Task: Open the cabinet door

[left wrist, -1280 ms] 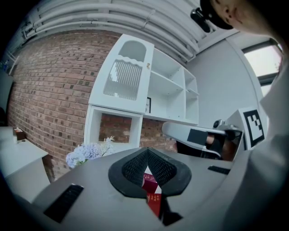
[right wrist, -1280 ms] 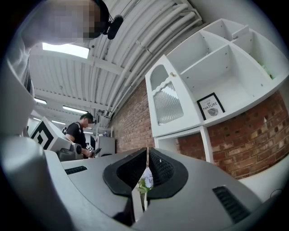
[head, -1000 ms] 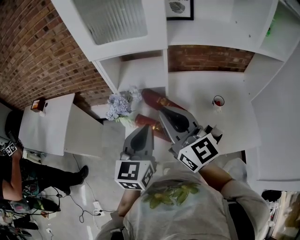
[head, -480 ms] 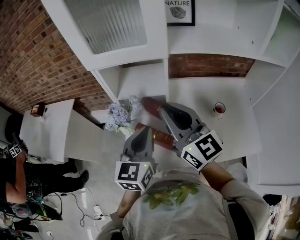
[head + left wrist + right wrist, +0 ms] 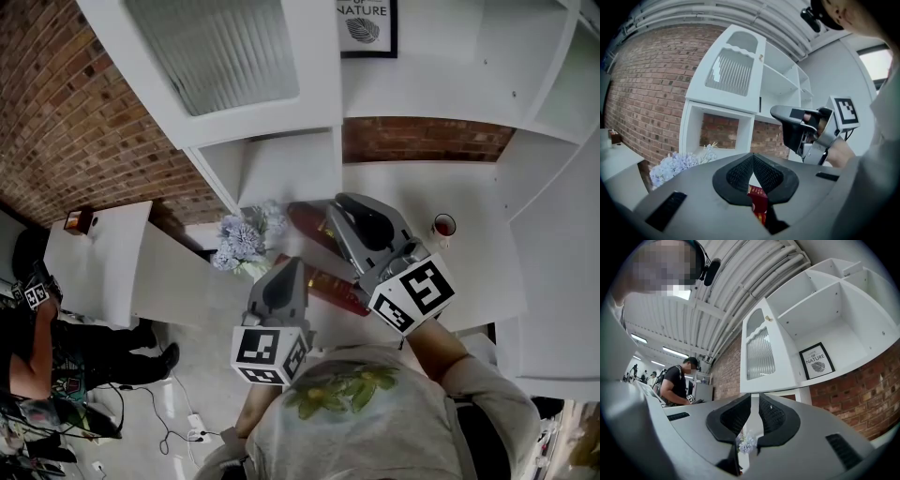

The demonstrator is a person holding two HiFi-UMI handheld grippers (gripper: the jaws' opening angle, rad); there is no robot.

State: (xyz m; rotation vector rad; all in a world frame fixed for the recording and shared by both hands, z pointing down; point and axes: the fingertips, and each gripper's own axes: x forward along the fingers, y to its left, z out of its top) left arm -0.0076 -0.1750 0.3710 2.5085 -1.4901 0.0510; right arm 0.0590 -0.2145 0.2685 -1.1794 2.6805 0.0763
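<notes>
Plainly, the cabinet door (image 5: 225, 56) is shut. It is a white panel with a ribbed glass pane, high on the left of the shelving unit above an open niche. Its small knob (image 5: 765, 318) sits near the top corner, on the edge next to the open shelves.

I judge the step in hand to be the approach, since nothing touches the door yet. The right claw (image 5: 345, 204) is clenched on nothing, tilted up toward the door and well below it. The left claw (image 5: 292, 265) is lower and nearer the person, also clenched and empty. Behind its tips lie the red boxes (image 5: 330, 286) on the counter (image 5: 441, 187), just beside a bunch of pale flowers (image 5: 246, 239).

The next move likely calls for the right claw to rise to the knob and release its jaws. It would then clench on that small target and pull outward, away from the brick-wall side.
</notes>
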